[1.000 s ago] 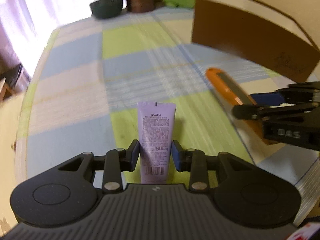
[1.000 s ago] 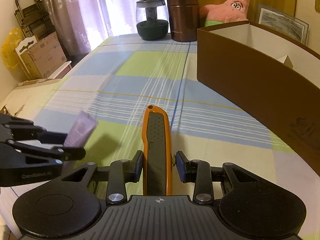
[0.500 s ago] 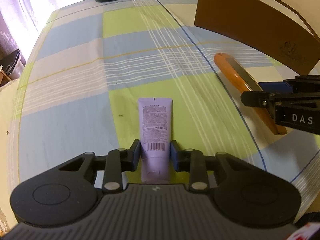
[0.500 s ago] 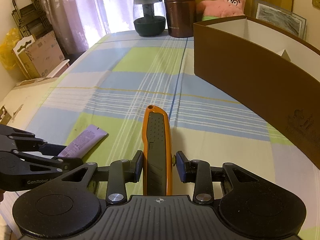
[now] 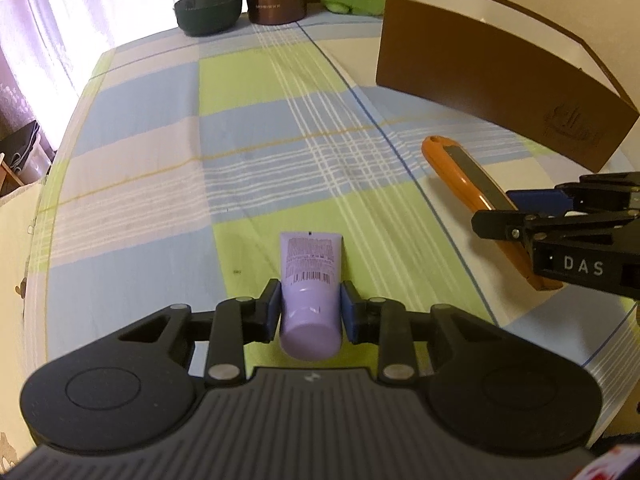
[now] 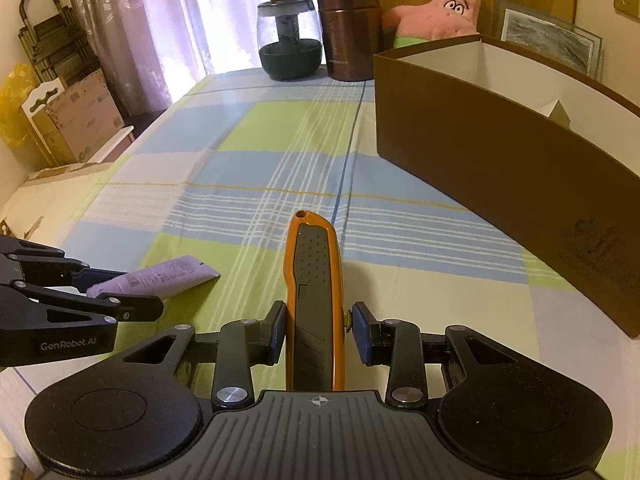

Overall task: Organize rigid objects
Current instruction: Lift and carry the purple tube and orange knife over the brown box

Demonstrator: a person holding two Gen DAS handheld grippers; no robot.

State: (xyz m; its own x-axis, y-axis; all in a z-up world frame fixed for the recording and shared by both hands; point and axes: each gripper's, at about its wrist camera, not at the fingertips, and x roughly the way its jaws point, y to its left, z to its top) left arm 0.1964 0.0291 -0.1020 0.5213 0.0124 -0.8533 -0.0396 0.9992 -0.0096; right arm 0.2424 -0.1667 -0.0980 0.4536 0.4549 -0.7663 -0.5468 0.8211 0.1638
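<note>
The left gripper [image 5: 309,312] clamped the lilac tube [image 5: 311,280]; the right gripper's [image 6: 319,334] fingers seemingly gripped the orange knife [image 6: 315,292], both bound for the box [image 6: 500,168] at two o'clock.

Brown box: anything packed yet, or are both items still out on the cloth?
Nothing looks packed: the part of the brown box interior in view holds only a white divider. In hand: the left gripper is clamped on the purple tube, and the right gripper straddles the orange utility knife. Both items lie on the checked cloth. Left: lifting each into the box.
</note>
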